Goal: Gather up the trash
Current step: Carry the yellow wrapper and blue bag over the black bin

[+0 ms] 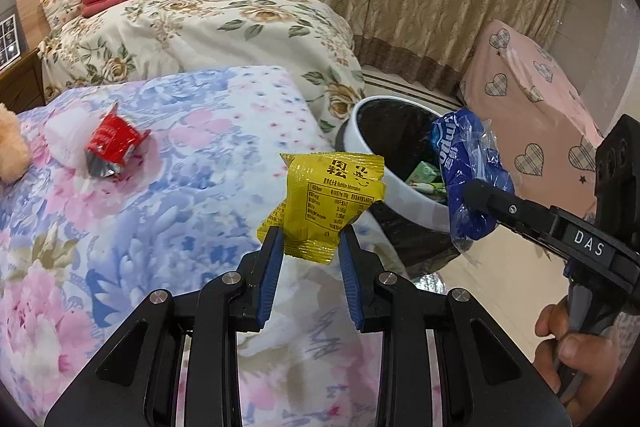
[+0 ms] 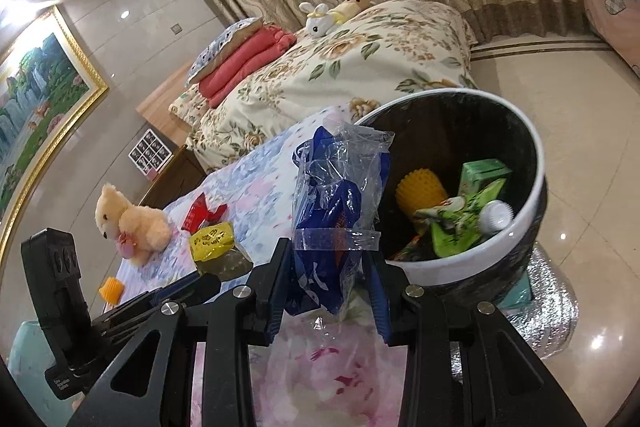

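Observation:
My left gripper (image 1: 310, 237) is shut on a yellow snack packet (image 1: 332, 203), held above the flowered bedspread. Seen from the right wrist, that packet (image 2: 212, 241) sits at the tip of the left gripper's fingers. My right gripper (image 2: 326, 267) is shut on a crumpled blue plastic wrapper (image 2: 340, 195); from the left wrist the blue wrapper (image 1: 468, 179) hangs at the rim of the trash bin (image 1: 360, 131). The white-rimmed bin (image 2: 532, 155) holds green cartons, a yellow spiky ball and a white cap. A red wrapper (image 1: 112, 143) lies on the bedspread.
A beige teddy bear (image 2: 128, 223) and a small orange object (image 2: 110, 289) rest on the blue-pink flowered bedspread (image 1: 140, 227). Beyond it is a second bed (image 1: 220, 27) with folded red blankets and plush toys. Curtains hang behind; a pink heart-print cover (image 1: 536, 99) stands on the right.

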The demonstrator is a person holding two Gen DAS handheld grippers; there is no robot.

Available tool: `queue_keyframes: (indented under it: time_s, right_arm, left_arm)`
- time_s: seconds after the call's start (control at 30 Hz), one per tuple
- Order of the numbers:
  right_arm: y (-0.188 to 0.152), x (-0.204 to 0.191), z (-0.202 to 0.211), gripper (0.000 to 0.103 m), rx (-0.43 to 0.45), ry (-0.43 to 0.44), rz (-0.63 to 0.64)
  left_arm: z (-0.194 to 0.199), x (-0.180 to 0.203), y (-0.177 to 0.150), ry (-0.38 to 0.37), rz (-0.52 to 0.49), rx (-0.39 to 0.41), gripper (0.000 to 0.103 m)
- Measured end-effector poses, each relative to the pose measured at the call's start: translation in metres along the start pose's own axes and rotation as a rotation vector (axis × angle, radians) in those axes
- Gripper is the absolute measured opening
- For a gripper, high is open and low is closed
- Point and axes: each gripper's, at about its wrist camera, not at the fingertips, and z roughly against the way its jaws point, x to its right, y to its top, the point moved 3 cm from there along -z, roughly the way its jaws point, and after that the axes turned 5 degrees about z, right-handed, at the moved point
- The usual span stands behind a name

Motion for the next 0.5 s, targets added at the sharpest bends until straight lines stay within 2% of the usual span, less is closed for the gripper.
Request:
queue_keyframes:
  time_s: [0.5]
  right_arm:
    - [0.017,0.022,0.012,0.036,0.031,-0.042,-0.021]
  left_arm:
    - [-0.007,0.03,0.009,-0.03,-0.041,-0.002,0.027]
